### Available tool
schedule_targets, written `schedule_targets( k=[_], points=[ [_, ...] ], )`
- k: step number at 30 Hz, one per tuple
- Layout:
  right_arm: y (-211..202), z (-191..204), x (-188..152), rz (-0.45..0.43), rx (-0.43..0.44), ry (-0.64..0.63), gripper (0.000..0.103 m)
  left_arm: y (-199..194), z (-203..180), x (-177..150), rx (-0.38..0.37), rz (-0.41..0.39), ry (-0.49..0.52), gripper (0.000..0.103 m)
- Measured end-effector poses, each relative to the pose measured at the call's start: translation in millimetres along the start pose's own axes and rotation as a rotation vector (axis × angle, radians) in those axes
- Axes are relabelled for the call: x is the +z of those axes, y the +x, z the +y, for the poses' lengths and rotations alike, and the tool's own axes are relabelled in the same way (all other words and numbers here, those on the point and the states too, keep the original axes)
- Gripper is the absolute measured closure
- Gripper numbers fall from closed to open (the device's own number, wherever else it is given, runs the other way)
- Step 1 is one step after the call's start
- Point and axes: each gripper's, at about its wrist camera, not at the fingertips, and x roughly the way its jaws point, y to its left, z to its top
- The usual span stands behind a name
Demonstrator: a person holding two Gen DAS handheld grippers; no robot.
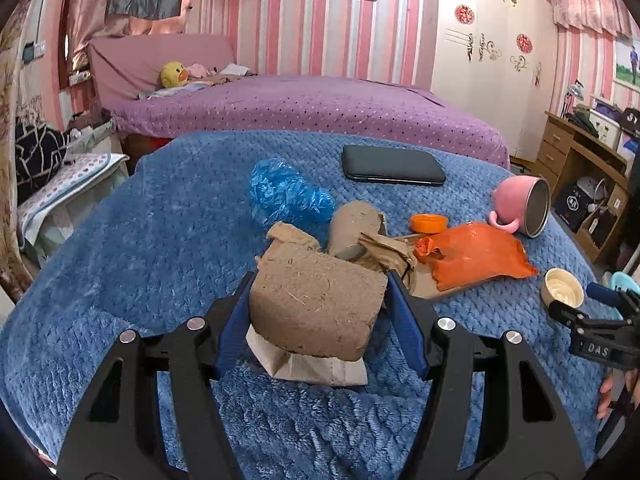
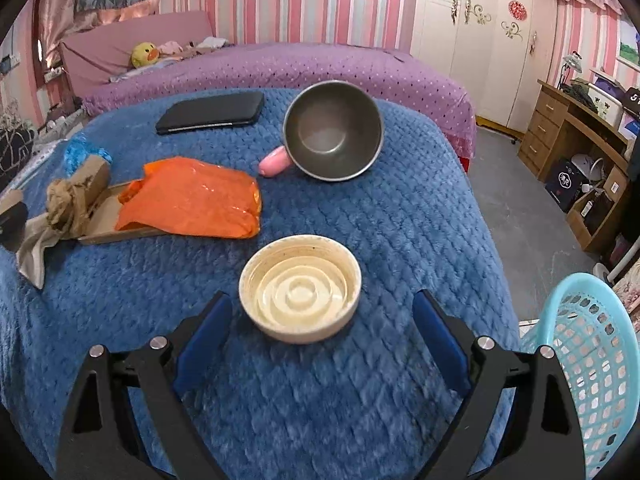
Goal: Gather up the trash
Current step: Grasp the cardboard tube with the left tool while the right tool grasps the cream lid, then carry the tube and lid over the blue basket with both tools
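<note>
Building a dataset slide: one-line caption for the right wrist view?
Open right tongs straddle a cream lid on the blue blanket, turquoise basket alongside.

Only one legible marking: raised letters "DAS" on the black body of the right gripper [image 1: 600, 300], seen at the right edge of the left wrist view. White characters printed on a dark box [image 1: 573, 203] under the wooden desk [image 1: 568, 140], too small to read. A pale mark, perhaps a digit, on a dark object [image 2: 634, 98] on the desk; not decipherable.
</note>
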Motion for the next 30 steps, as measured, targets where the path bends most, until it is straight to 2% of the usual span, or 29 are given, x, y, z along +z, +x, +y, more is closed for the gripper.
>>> schedule_targets(
  k=[3, 4, 5, 8, 19, 30],
  points=[
    [6.4, 4.3, 2.2, 0.022, 0.006, -0.010, 0.014, -1.3, -5.9, -2.2, 0.004, -0.007, 0.027, 0.040],
    [8.4, 5.6, 2.3, 0.031, 0.006, -0.014, 0.019, -1.7, -6.6, -2.9, 0.005, -0.008, 0.031, 0.040],
    [9.9, 6.5, 2.6, 0.036, 0.006, -0.017, 0.029, -1.9, -7.3, -3.0, 0.005, -0.008, 0.033, 0.040],
    [11.1, 7.5, 4.5, 0.035, 0.022, -0.017, 0.042, -3.6, -6.6, -3.3, -0.004, -0.010, 0.030, 0.040],
    [-14.9, 9.9, -0.9, -0.040, 0.043, -0.040, 0.042, -14.9, -4.8, -6.8, -0.023, -0.023, 0.012, 0.040],
    [-40.5, -8.9, -16.4, -0.064, 0.035, -0.017, 0.042, -29.7, -14.4, -15.0, -0.045, -0.033, 0.014, 0.040]
  ],
)
